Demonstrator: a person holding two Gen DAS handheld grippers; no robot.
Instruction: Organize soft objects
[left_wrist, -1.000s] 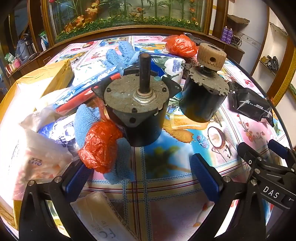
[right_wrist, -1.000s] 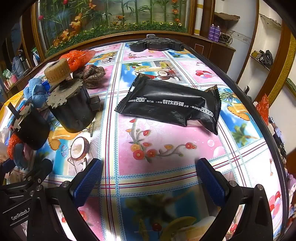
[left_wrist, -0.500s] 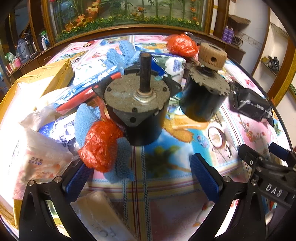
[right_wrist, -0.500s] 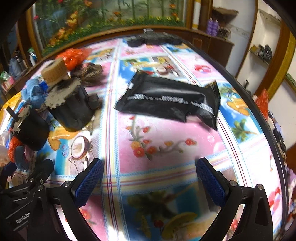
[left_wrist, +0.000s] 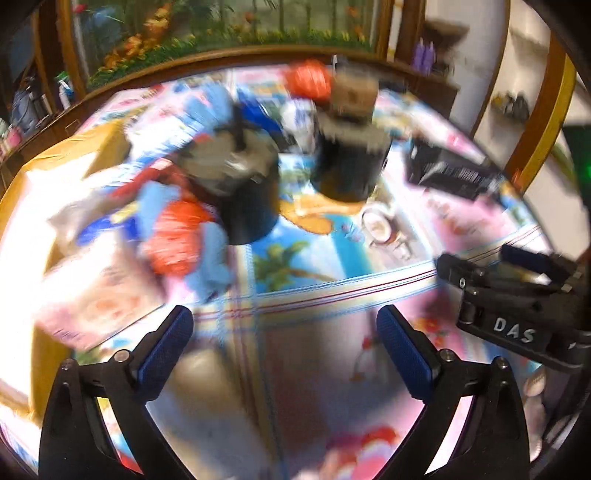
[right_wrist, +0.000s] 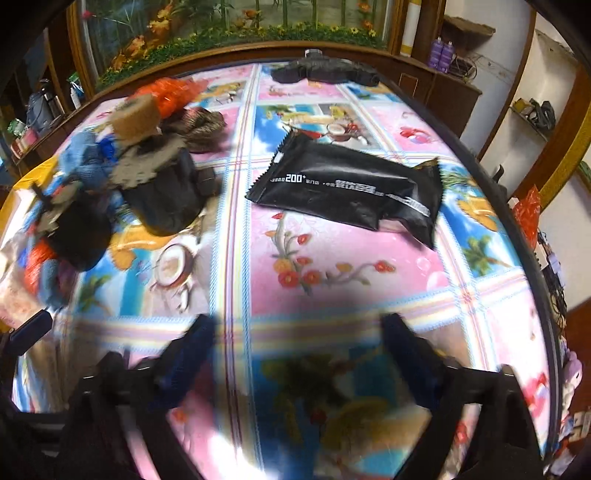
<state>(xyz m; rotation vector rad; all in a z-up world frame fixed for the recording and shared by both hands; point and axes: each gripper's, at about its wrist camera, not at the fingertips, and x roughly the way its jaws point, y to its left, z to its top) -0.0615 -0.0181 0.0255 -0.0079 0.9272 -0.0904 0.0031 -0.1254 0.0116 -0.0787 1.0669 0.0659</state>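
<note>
My left gripper (left_wrist: 284, 339) is open and empty above the patterned tablecloth (left_wrist: 295, 258). Ahead and to its left lie a red plastic bag (left_wrist: 177, 236) on a blue knitted cloth (left_wrist: 210, 266), and a pink tissue pack (left_wrist: 99, 295). The view is motion-blurred. My right gripper (right_wrist: 295, 347) is open and empty, blurred. A black soft packet (right_wrist: 351, 188) lies ahead of it on the cloth. A second red bag (right_wrist: 166, 92) and a brown scrunchie (right_wrist: 199, 125) lie far left.
Two black motors stand on the table, the near one (left_wrist: 243, 192) by the red bag and the other (left_wrist: 351, 162) with a tan wheel on top. A yellow box (left_wrist: 55, 166) sits at the left. A black tool (right_wrist: 325, 70) lies at the far edge.
Both grippers have pulled back and risen, so the objects look farther away. The left view has swung and is now blurred. Nothing was picked up.
</note>
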